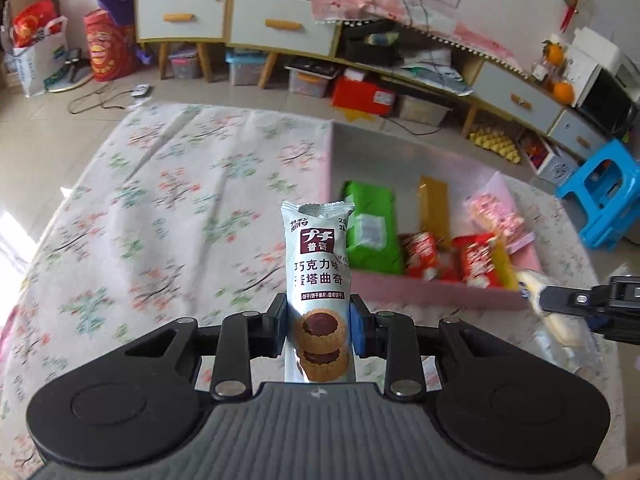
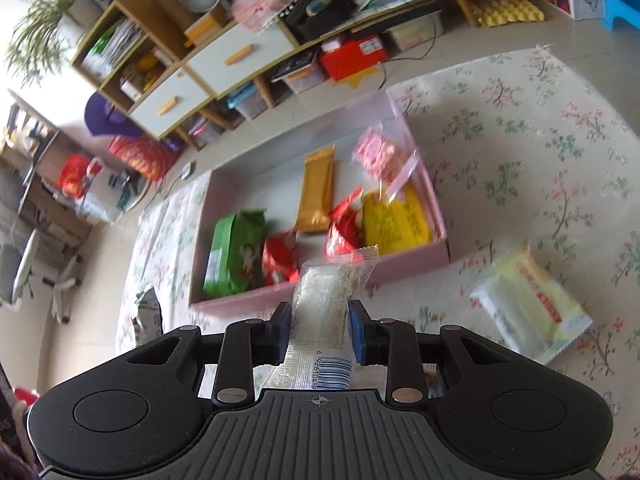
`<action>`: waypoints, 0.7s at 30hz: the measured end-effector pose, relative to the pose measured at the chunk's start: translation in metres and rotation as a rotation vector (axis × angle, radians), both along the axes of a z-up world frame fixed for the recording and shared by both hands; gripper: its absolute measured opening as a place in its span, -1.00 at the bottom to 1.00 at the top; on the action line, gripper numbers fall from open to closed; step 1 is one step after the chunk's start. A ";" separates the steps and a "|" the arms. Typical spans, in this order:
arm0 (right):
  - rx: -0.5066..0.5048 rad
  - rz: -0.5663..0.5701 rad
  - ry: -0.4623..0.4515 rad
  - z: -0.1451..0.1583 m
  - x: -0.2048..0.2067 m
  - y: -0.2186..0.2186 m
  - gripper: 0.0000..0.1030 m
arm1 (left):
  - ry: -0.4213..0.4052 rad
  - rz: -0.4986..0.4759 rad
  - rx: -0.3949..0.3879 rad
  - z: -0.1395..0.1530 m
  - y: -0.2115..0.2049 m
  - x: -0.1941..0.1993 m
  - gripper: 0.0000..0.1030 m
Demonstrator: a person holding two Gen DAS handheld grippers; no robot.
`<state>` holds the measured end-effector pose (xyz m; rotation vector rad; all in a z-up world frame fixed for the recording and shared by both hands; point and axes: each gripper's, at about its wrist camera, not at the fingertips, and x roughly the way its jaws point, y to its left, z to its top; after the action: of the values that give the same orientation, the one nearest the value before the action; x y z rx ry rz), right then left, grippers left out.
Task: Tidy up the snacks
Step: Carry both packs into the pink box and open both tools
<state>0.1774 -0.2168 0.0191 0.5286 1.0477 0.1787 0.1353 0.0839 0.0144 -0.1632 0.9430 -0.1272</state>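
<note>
My left gripper (image 1: 319, 328) is shut on a pale blue cookie packet (image 1: 318, 264) with chocolate tart pictures, held upright above the flowered cloth. My right gripper (image 2: 319, 330) is shut on a clear snack packet (image 2: 328, 300) with a barcode. A pink box (image 1: 436, 296) (image 2: 408, 124) lies ahead of both grippers and holds a green bag (image 1: 370, 232) (image 2: 234, 252), a gold bar (image 1: 434, 208) (image 2: 318, 190), red packets (image 1: 476, 260) (image 2: 280, 258), a yellow pack (image 2: 396, 220) and a pink packet (image 1: 496, 216) (image 2: 380, 156). In the left wrist view the right gripper (image 1: 532, 300) shows at the right edge with its packet.
A pale yellow snack pack (image 2: 532, 304) lies on the flowered cloth (image 1: 160, 184) (image 2: 540, 140) to the right of the box. A silver packet (image 2: 146, 316) shows at the cloth's left edge. A blue stool (image 1: 604, 200) and low cabinets (image 1: 280, 24) with bins stand beyond.
</note>
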 end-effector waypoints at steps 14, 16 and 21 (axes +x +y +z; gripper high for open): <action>0.068 -0.077 -0.055 -0.021 0.082 -0.006 -0.43 | -0.003 -0.095 -0.162 -0.013 -0.056 0.095 -0.45; 0.072 -0.080 -0.065 -0.028 0.089 -0.007 -0.43 | 0.007 -0.102 -0.138 -0.021 -0.064 0.106 -0.45; 0.089 -0.080 -0.075 -0.042 0.105 -0.010 -0.42 | 0.000 -0.137 -0.038 -0.035 -0.075 0.120 -0.45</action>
<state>0.2824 -0.2269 -0.0232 0.6388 0.9472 0.1741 0.2550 0.0094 -0.0204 -0.1340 0.9520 -0.2719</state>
